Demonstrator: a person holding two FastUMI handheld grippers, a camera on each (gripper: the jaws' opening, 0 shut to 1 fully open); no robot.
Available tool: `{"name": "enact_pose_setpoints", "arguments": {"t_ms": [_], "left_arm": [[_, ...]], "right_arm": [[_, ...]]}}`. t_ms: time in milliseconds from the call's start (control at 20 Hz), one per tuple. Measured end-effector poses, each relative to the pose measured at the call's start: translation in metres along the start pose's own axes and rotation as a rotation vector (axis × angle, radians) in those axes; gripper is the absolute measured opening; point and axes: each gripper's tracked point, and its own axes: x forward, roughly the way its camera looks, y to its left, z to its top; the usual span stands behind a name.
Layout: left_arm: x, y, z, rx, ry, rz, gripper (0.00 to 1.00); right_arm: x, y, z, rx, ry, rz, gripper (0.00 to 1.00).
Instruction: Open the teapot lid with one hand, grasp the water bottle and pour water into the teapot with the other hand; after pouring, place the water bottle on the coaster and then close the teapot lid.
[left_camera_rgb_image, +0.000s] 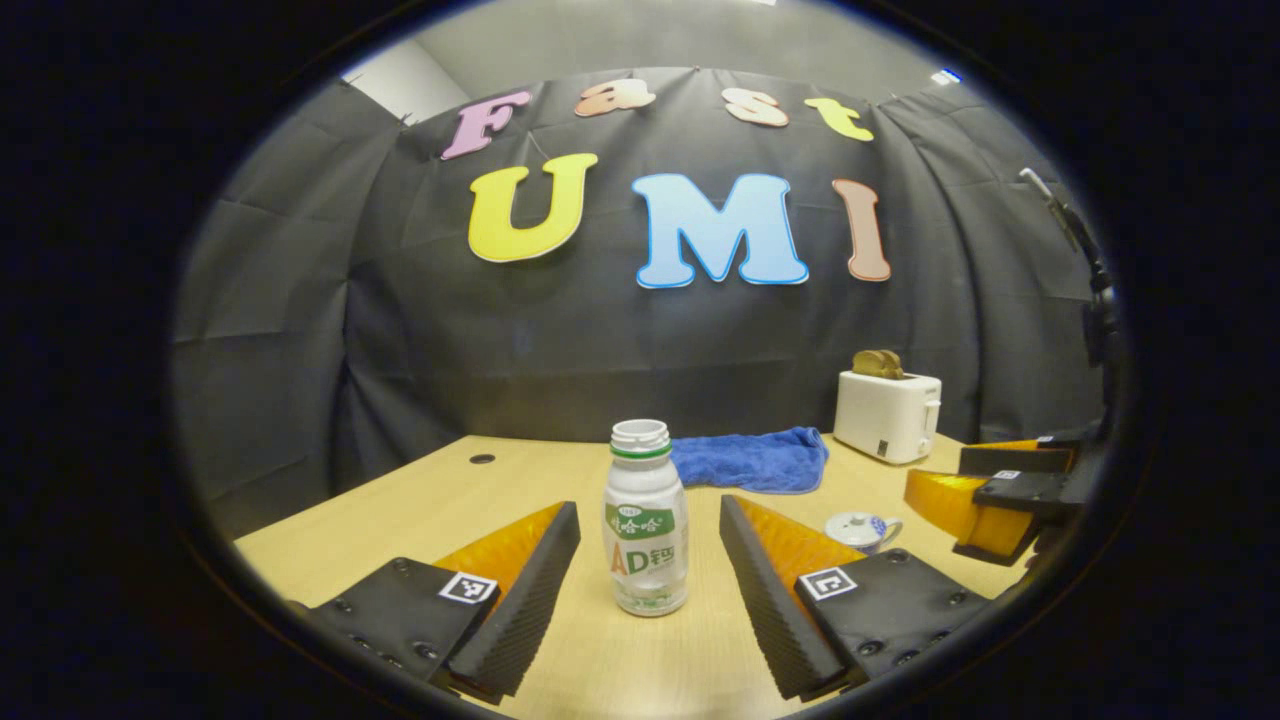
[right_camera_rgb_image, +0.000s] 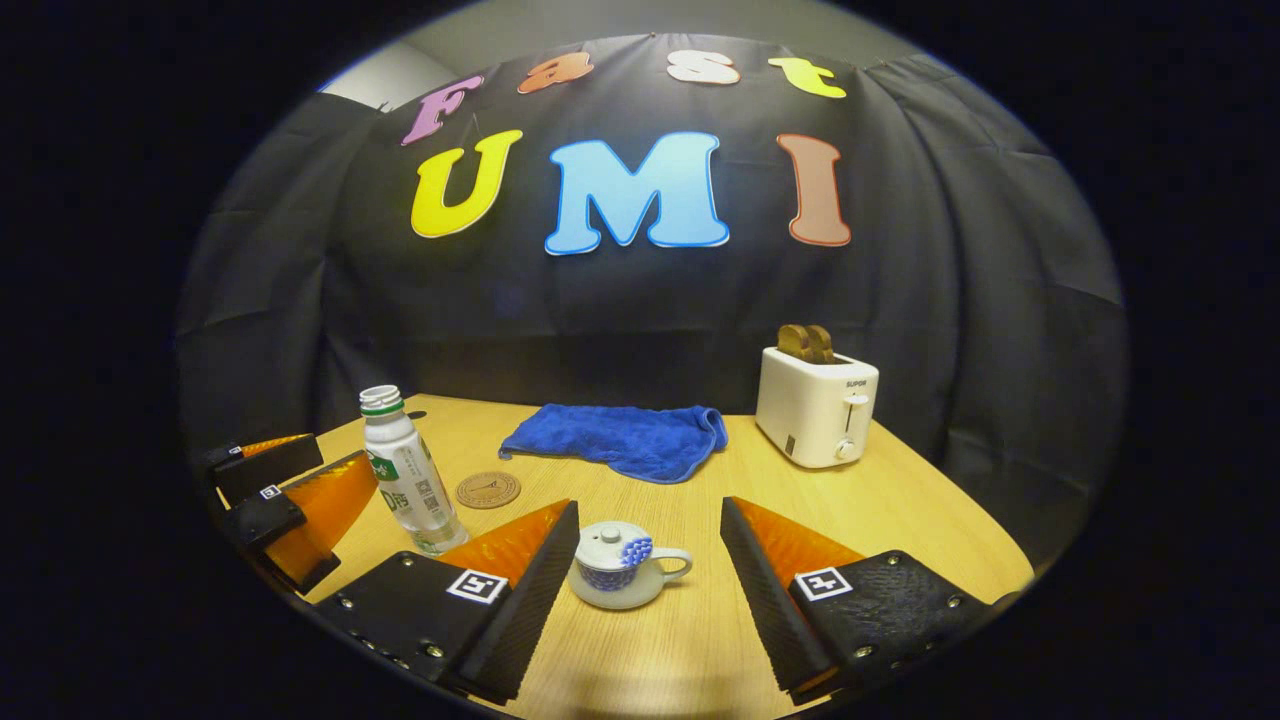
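Both tongs are standing released: I am framing the bottle (left_camera_rgb_image: 646, 520) with the left tongs (left_camera_rgb_image: 648, 590), and the right tongs (right_camera_rgb_image: 648, 585) are flanking the lidded teapot (right_camera_rgb_image: 618, 578) on the worktop (right_camera_rgb_image: 900, 510). The bottle is uncapped, so clipping it while closing is risking a spill near the coaster (right_camera_rgb_image: 488, 490).

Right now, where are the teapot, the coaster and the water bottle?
teapot (right_camera_rgb_image: 612, 572): right gripper view, on its body.
coaster (right_camera_rgb_image: 488, 490): right gripper view, on its centre.
water bottle (left_camera_rgb_image: 645, 530): left gripper view, on its label.
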Motion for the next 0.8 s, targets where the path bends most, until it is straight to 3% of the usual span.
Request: {"name": "enact_pose_setpoints", "arguments": {"t_ms": [250,300,350,450,550,600,700,800], "left_arm": [[0.009,-0.002,-0.003,0.011,0.004,-0.016,1.00],[0.011,-0.002,-0.003,0.014,0.006,-0.019,0.89],[0.014,-0.003,-0.003,0.016,0.007,-0.022,0.99],[0.018,-0.004,-0.005,0.018,0.008,-0.027,0.99],[0.021,-0.005,-0.006,0.013,0.010,-0.033,0.99],[0.022,-0.005,-0.007,0.010,0.012,-0.035,0.89],[0.025,-0.003,-0.009,0.004,0.017,-0.037,0.92],[0.027,-0.001,-0.011,-0.003,0.019,-0.035,0.96]], "right_arm": [[0.028,0.010,-0.025,0.036,0.098,0.045,0.85],[0.030,0.013,-0.027,0.035,0.106,0.051,0.83],[0.034,0.015,-0.028,0.028,0.110,0.055,0.83],[0.040,0.020,-0.027,0.028,0.109,0.074,0.82],[0.042,0.025,-0.030,0.043,0.124,0.094,0.67],[0.043,0.024,-0.031,0.046,0.131,0.094,0.71],[0.050,0.023,-0.031,0.036,0.133,0.088,0.59],[0.051,0.019,-0.027,0.010,0.121,0.066,0.56]]}}
